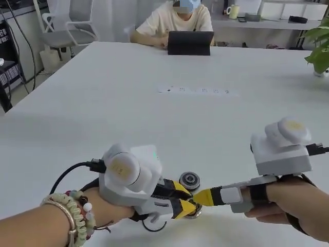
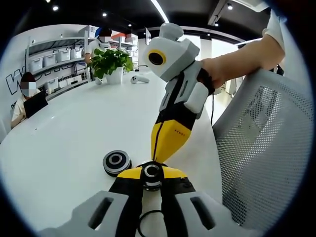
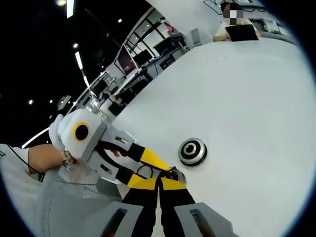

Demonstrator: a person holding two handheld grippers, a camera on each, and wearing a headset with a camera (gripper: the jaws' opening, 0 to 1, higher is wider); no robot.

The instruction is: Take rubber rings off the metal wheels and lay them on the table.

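Clamped between the yellow tips of the left claw [image 2: 152, 173], low over the smooth white worktop [image 1: 154, 118]: a small round metal wheel [image 2: 152, 178], shiny hub, dark band around it. Against its rim from the opposite side, the right claw [image 3: 160, 181], tips pressed together; not possible to tell whether any rubber is caught between them. Just beside both claws, flat on the worktop, a second wheel [image 1: 189, 181], silver centre, black rubber outside. Under the left claw, a thin black loop [image 1: 151, 224], lying loose.
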